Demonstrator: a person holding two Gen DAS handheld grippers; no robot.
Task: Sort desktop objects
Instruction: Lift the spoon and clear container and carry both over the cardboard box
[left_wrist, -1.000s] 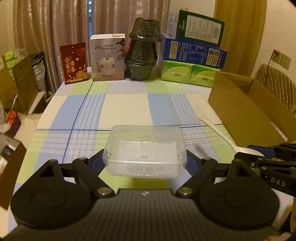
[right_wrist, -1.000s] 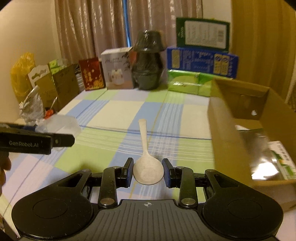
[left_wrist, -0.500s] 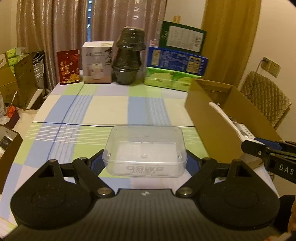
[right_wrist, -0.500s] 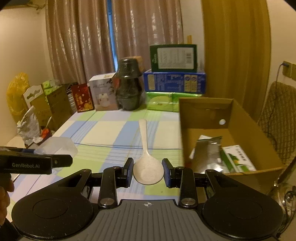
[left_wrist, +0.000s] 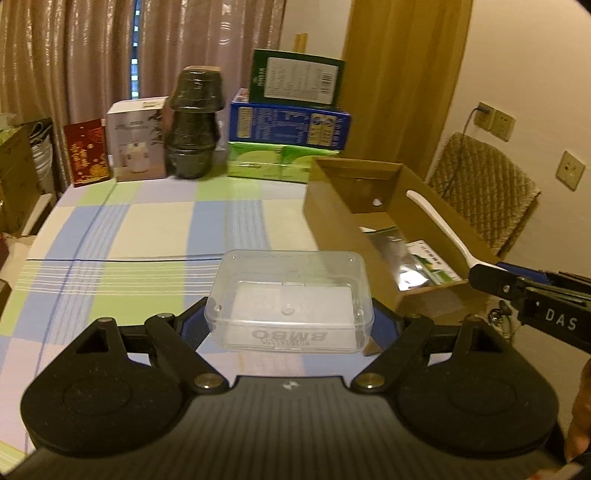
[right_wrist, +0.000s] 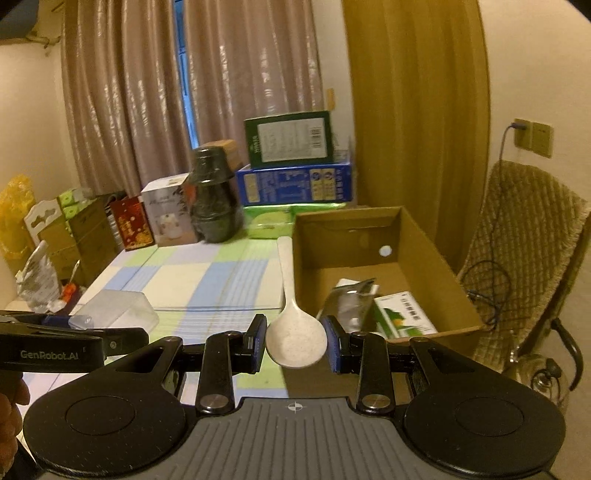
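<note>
My left gripper (left_wrist: 290, 325) is shut on a clear plastic box (left_wrist: 290, 301), held above the checked tablecloth (left_wrist: 155, 229). A white spoon (right_wrist: 295, 332) sits bowl-first between the pads of my right gripper (right_wrist: 295, 345), which is shut on it, its handle pointing away. In the left wrist view the spoon (left_wrist: 439, 225) hangs over the open cardboard box (left_wrist: 332, 218) at the right, with the right gripper (left_wrist: 491, 275) behind it. From the right wrist view, the cardboard box (right_wrist: 424, 251) holds a silver pouch (right_wrist: 351, 299) and a green-and-white packet (right_wrist: 402, 319). The clear box (right_wrist: 114, 308) shows at the left.
At the table's far end stand a red packet (left_wrist: 86, 151), a white carton (left_wrist: 136, 138), a dark stack of pots (left_wrist: 195, 125) and stacked green and blue boxes (left_wrist: 290, 125). A quilted chair (right_wrist: 528, 258) stands right of the cardboard box. Bags and cartons crowd the floor at the left (right_wrist: 44, 240).
Both grippers rose and shifted right with their loads. The spoon, earlier low over the cloth, now hangs beside and over the cardboard box. The clear box is higher above the table.
</note>
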